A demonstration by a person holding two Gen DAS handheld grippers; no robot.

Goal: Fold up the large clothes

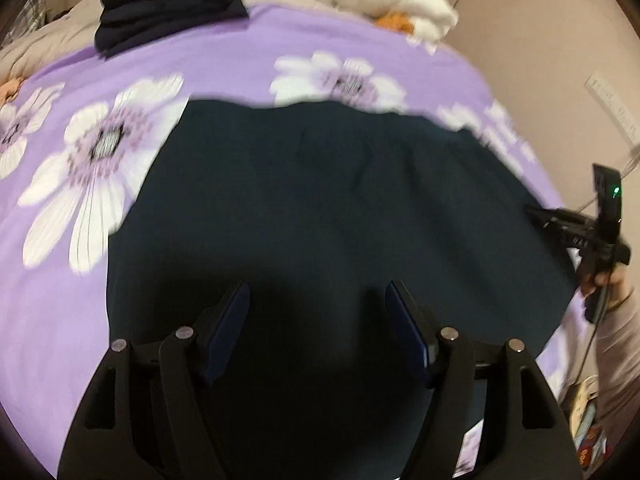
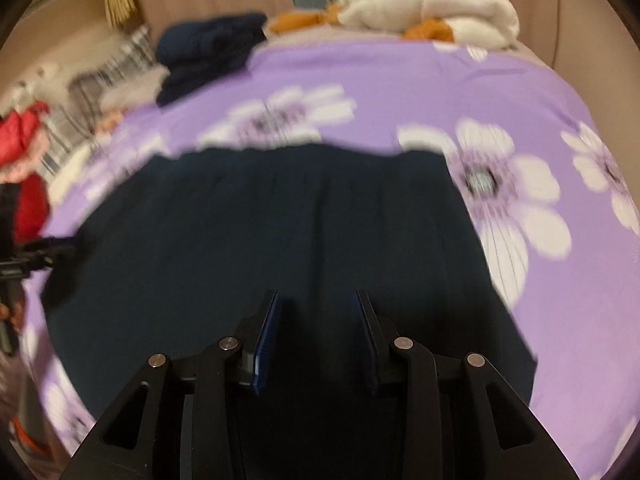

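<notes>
Jaws of both grippers spread, empty, over dark garment; folded navy stack beyond

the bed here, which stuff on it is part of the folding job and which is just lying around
Part of the job:
- dark garment spread flat on the purple floral bedspread
- left gripper, jaws apart, nothing between them
- right gripper, jaws apart, empty
- folded dark pile, probably finished clothes

Lying about:
- white and orange plush
- red item at the bedside
- plaid fabric
</notes>
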